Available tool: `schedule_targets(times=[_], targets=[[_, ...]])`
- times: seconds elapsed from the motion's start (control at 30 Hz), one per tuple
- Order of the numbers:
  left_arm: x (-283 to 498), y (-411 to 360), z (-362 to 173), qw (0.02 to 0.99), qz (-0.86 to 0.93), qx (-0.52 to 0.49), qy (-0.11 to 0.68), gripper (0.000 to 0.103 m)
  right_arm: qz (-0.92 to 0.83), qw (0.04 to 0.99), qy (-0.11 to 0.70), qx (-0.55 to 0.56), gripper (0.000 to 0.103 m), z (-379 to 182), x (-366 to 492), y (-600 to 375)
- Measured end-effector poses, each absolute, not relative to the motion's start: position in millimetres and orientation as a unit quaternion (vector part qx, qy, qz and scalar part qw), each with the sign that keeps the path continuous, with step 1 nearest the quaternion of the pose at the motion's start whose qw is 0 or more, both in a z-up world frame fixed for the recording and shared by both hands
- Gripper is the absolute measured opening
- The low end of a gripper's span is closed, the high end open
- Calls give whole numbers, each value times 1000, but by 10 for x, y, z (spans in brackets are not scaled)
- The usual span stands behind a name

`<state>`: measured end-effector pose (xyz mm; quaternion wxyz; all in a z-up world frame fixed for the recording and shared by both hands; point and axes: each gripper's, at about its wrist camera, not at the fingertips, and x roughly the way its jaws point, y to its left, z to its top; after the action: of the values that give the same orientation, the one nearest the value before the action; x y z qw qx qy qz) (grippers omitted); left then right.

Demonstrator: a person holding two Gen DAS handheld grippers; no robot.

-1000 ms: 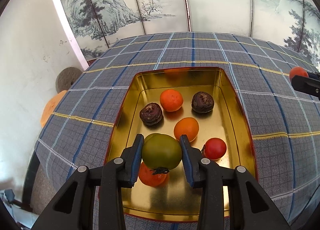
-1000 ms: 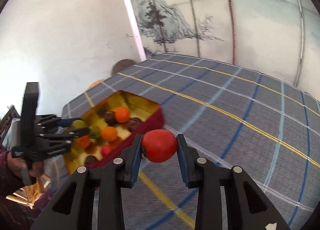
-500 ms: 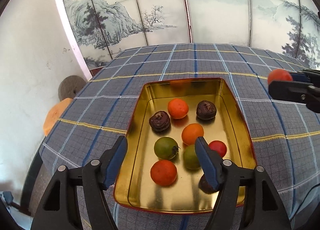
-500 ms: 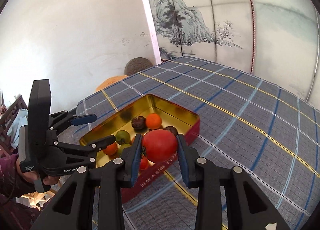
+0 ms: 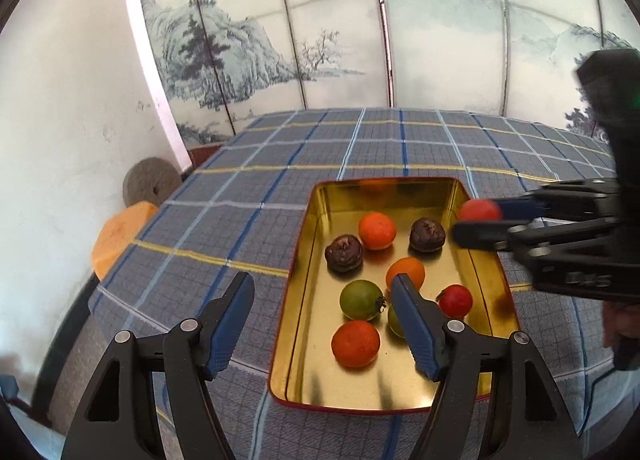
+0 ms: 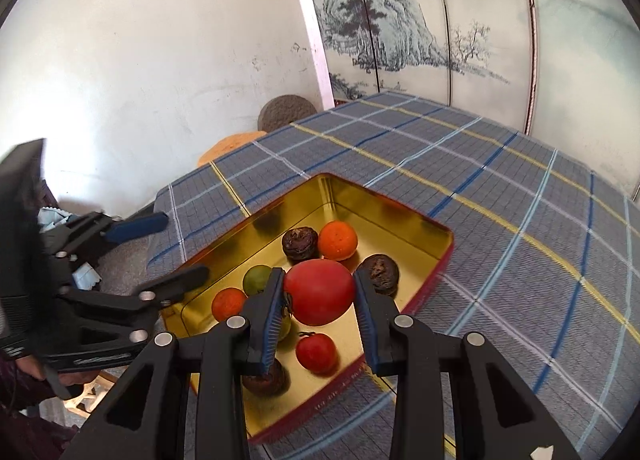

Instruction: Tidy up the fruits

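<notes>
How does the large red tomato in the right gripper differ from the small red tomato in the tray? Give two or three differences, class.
The large red tomato is clamped in the right gripper above the gold tray; the small red tomato lies loose on the tray floor. The held one is clearly bigger. The small one shows a dark stem; the large one shows none. Both are red, round and smooth.

The left gripper points downward with its 2 blue-padded fingers spread apart and nothing between them; its jaws have just been opening. The right gripper also tilts downward, its 2 pads pressed against the sides of a red tomato. A hand grips the left gripper's handle from below.
</notes>
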<state>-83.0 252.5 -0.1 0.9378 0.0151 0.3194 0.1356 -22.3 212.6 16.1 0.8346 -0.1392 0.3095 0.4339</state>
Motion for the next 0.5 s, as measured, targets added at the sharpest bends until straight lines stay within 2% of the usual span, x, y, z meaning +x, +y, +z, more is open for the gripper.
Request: schedule_targets(times=[0.1, 0.17, 0.23, 0.4, 0.5], targets=[[-879, 2493, 48, 942, 129, 24, 308, 74, 433, 832, 315, -148, 32, 88, -165, 2252], [-902, 2483, 74, 944, 126, 25, 304, 83, 430, 831, 320, -148, 32, 43, -123, 2314], [-940, 2477, 106, 946, 126, 25, 298, 87, 429, 831, 323, -147, 32, 10, -83, 2363], [-1009, 2484, 170, 949, 131, 24, 287, 92, 425, 832, 328, -142, 33, -38, -11, 2441], [-1062, 2506, 227, 951, 133, 17, 277, 94, 430, 835, 318, -133, 38, -2, -40, 2444]])
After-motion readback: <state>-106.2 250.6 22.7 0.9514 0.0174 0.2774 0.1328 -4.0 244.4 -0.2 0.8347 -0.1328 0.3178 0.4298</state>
